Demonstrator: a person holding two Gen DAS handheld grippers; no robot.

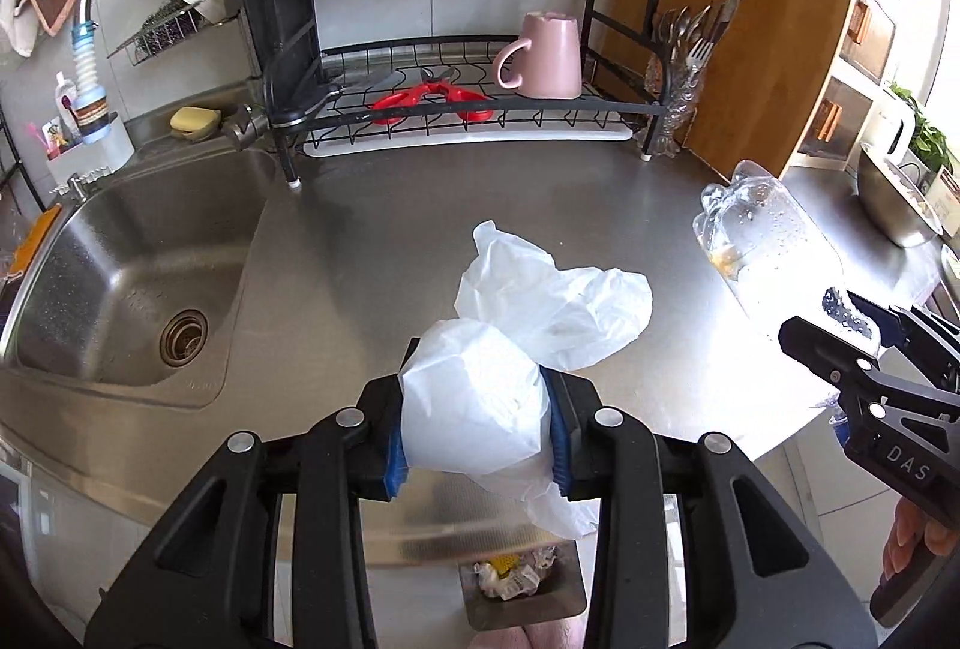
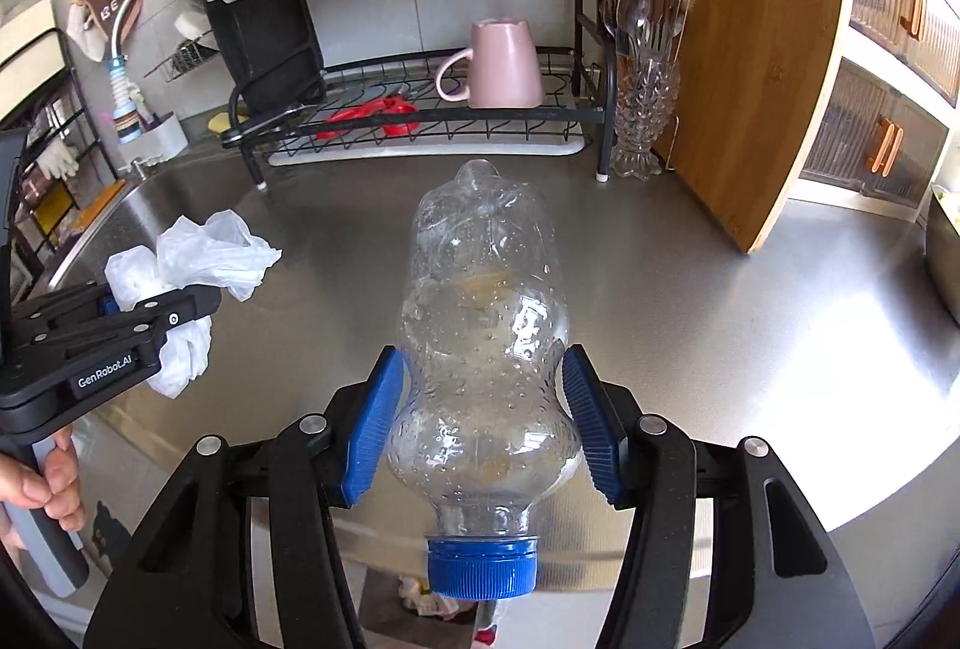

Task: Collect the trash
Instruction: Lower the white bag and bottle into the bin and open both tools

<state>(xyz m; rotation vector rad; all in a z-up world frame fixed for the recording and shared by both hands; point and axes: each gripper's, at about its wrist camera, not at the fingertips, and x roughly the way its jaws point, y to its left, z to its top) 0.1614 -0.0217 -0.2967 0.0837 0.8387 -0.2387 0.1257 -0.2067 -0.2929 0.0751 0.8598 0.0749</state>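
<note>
The left tongs [image 1: 477,424] are clamped on a crumpled white plastic bag [image 1: 510,349] above the steel surface [image 1: 372,241] near its front edge. Further right, the right tongs [image 2: 480,421] pinch a clear plastic bottle [image 2: 486,349] — blue cap [image 2: 482,565] toward the camera.
</note>
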